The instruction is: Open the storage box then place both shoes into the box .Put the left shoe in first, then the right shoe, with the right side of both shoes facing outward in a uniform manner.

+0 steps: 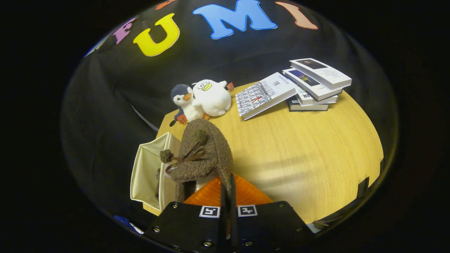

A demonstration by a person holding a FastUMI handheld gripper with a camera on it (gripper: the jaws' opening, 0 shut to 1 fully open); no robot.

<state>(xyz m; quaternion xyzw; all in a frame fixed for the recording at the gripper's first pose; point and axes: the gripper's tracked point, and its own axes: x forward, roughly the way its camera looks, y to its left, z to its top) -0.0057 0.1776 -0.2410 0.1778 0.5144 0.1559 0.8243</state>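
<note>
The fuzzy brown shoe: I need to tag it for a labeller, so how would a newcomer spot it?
On the round wooden table, beside the open cream fabric storage box, the fuzzy brown shoe is held in the closed tongs. Its pom-pom bow sets it apart from the plush penguins behind.

Round-edged wooden desk, pale yellow grain, stretching ahead of the hand-held gripper and off to its right. Black cloth wall hanging behind and around it — dark, loosely folded. Beyond the gripper at the desk's far edge, two plush toys: a grey-and-white penguin touching a white duck. Farther right, a stack of books — one leaning against the pile. Soft sheen of light on the wood.
</note>
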